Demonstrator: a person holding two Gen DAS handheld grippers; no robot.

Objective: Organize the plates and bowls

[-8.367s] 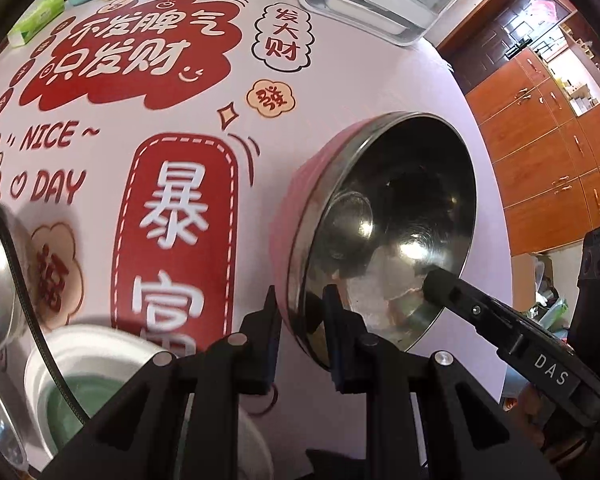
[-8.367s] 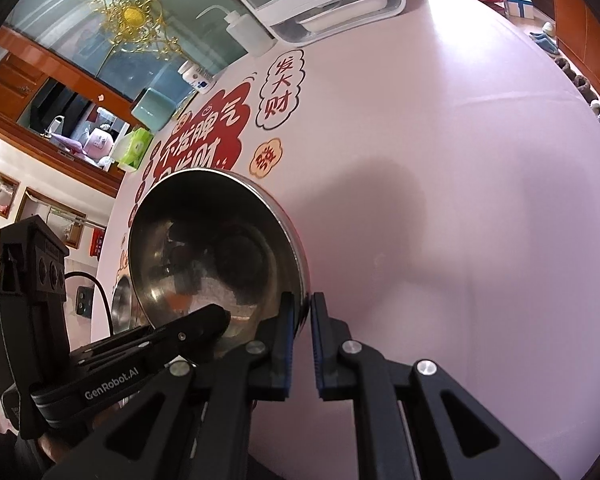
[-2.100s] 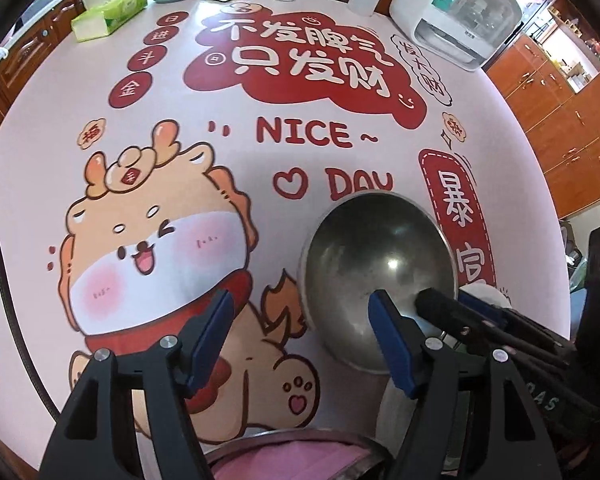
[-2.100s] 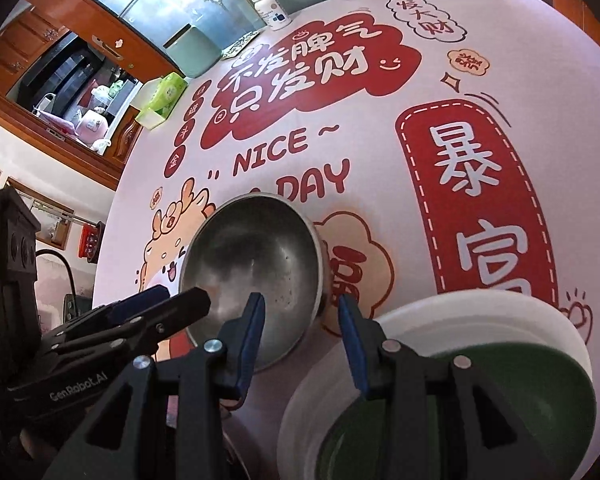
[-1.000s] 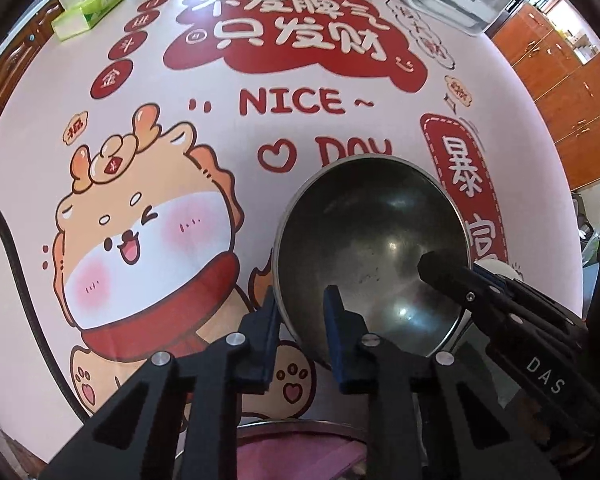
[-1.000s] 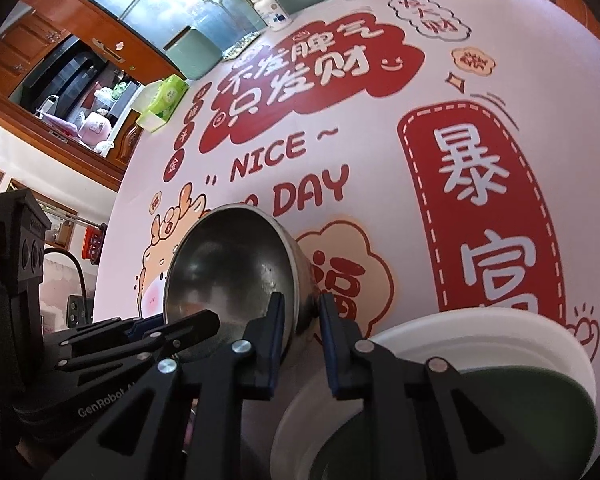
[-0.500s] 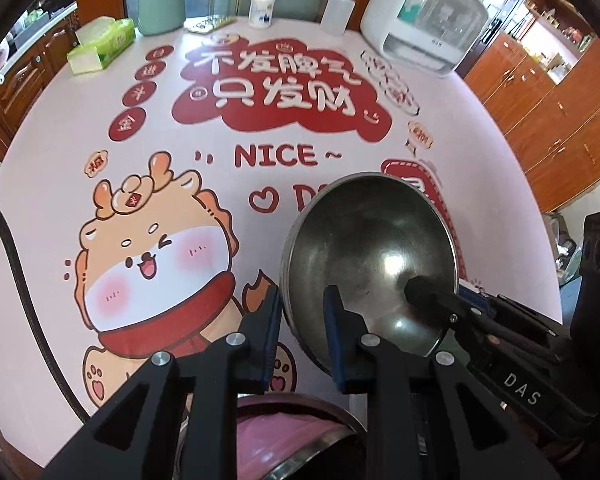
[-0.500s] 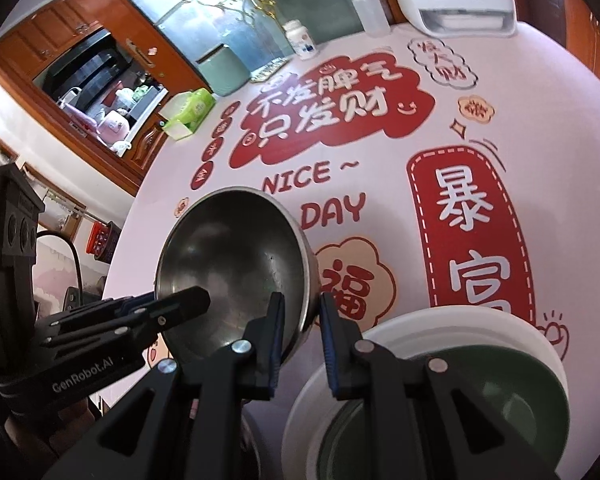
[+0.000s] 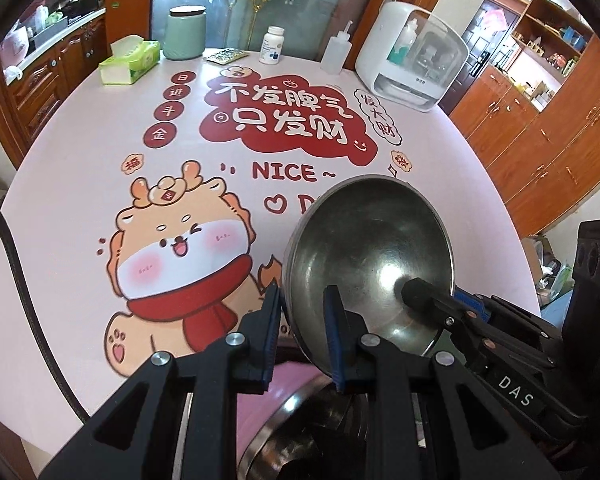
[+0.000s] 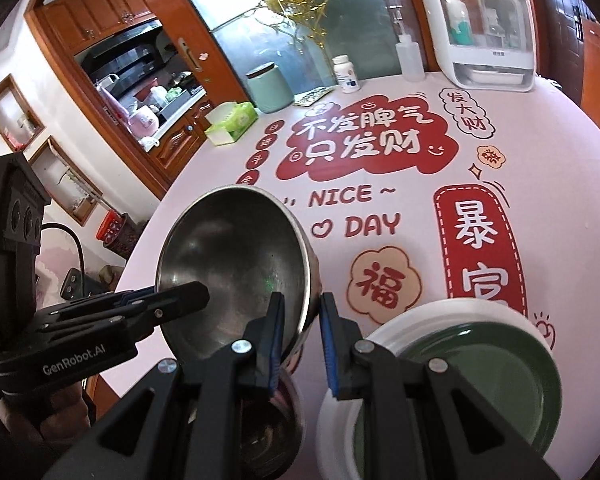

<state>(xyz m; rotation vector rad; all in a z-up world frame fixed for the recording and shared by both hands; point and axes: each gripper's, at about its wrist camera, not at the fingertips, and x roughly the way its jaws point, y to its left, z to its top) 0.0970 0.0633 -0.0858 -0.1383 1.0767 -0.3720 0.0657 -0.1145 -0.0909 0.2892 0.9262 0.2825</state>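
Observation:
A steel bowl hangs tilted above the table, held from both sides. My left gripper is shut on its near rim, and my right gripper is shut on the opposite rim of the same steel bowl. Each view shows the other gripper's fingers reaching into the bowl. Below it sits a pink bowl with a steel lining, partly hidden by my fingers. To the right stands a white plate holding a green plate.
The round table has a pink printed cloth. At its far edge stand a tissue box, a green canister, a pill bottle, a squeeze bottle and a white appliance. Wooden cabinets line the right.
Both grippers, open around the bowl two seconds ago, closed on its rims and have lifted it off the table, toward the pink bowl below.

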